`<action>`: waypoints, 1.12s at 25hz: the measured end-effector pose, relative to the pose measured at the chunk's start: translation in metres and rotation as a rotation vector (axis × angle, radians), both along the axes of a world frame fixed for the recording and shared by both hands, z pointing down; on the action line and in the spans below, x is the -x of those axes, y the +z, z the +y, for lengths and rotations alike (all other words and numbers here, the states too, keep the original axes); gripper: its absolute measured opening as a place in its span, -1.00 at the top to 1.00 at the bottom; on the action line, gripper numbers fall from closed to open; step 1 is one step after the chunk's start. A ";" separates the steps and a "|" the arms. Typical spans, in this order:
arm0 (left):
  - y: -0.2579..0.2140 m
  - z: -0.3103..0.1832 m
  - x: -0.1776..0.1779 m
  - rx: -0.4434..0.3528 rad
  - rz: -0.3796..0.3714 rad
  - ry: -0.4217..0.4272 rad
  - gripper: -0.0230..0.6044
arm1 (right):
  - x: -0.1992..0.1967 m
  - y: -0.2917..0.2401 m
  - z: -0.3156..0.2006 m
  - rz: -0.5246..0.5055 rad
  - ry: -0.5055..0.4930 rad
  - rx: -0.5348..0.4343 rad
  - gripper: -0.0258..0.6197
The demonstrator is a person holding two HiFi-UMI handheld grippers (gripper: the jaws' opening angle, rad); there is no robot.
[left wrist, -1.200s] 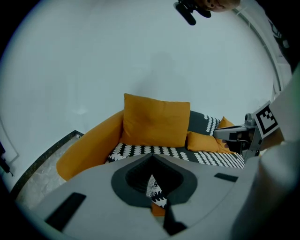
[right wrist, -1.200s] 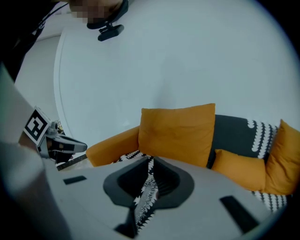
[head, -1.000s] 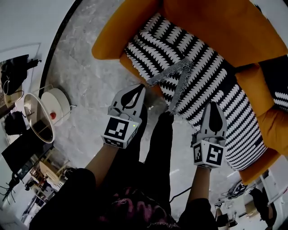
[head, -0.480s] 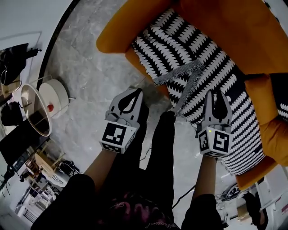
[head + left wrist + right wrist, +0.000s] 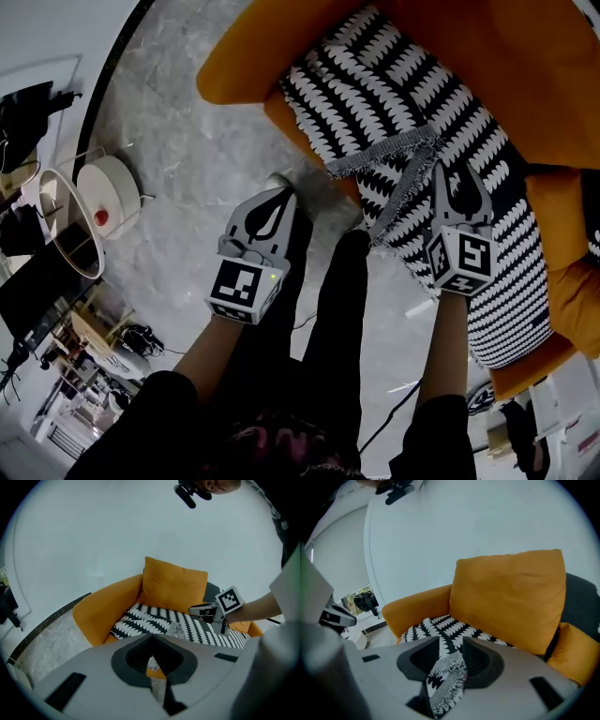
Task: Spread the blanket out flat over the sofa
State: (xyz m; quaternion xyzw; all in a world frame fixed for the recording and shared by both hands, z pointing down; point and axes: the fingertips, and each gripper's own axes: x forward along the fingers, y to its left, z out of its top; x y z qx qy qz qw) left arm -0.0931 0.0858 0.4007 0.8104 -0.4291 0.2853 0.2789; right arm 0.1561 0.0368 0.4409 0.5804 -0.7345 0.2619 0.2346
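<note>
Our left tongs (image 5: 282, 193) hang closed and empty above the floor (image 5: 187, 169), just beside the sofa (image 5: 525, 66). Our right tongs (image 5: 451, 641) have just been opening; their jaws stand apart around the fringed edge (image 5: 403, 167) of the black-and-white blanket (image 5: 403, 94), which lies across the seat.

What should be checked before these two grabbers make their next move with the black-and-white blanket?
1. Right gripper open around something to grab: ok. Its jaws have just been opening, and the blanket's fringed edge lies between them, not clamped.
2. Left gripper ready to grab: not ok. Its jaws are together and empty, and it hangs over the floor short of the sofa.
3. Blanket flat: not ok. It is folded on the seat, with the fringed edge crossing its middle.
4. Only one layer between the right jaws: cannot tell.
</note>
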 end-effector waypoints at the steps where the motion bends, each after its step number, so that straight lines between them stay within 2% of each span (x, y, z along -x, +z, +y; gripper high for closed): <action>1: 0.002 -0.003 0.000 0.003 0.001 -0.004 0.89 | 0.001 0.006 -0.004 0.001 -0.003 0.007 0.47; 11: 0.009 -0.015 -0.012 0.000 0.035 -0.001 0.90 | 0.000 0.051 -0.013 0.019 -0.042 0.087 0.36; 17: 0.024 -0.012 -0.008 0.013 0.018 -0.016 0.89 | -0.004 0.087 -0.007 0.009 -0.036 0.147 0.34; 23: 0.010 -0.017 -0.004 0.024 0.021 -0.019 0.89 | -0.004 0.082 -0.015 0.010 -0.035 0.177 0.34; 28: 0.047 -0.011 -0.002 0.031 0.004 -0.022 0.90 | 0.003 0.130 -0.016 0.003 -0.078 0.205 0.34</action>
